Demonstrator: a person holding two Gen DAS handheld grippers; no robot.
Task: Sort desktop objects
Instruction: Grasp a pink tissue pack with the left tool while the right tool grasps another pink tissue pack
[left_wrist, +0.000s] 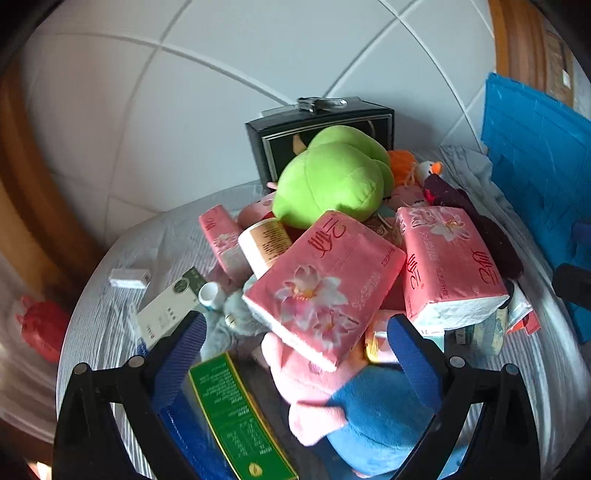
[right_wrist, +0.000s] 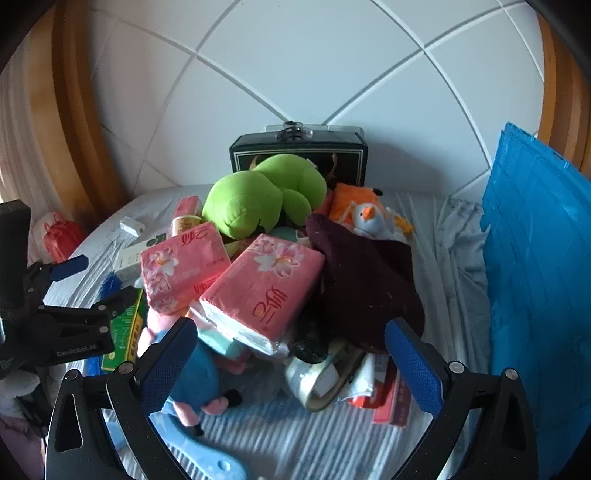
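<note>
Landmark: green plush (right_wrist: 258, 199), topping the heap.

- Blue crate (right_wrist: 535, 295), one, on edge, well right of the plush.
- Black box (right_wrist: 347, 155), one, upright just behind it, against the white tiled wall (right_wrist: 295, 74).
- Dark maroon cloth (right_wrist: 362, 280), one, to its right and nearer.
- Pink tissue packs: three. Two (right_wrist: 266, 288) (right_wrist: 177, 266) lean just in front; a third (left_wrist: 221, 240) stands left.
- Pink-and-blue plush (left_wrist: 369, 406), one, nearest, low.
- Green carton (left_wrist: 236, 417), one, front left.
- White goose toy (right_wrist: 369, 218), one, right.

Surface: striped grey sheet (right_wrist: 295, 435), rumpled.

Left claw (left_wrist: 295, 354) spread wide over the near plush, gripping nothing. Right claw (right_wrist: 288, 369) likewise wide apart, empty.
</note>
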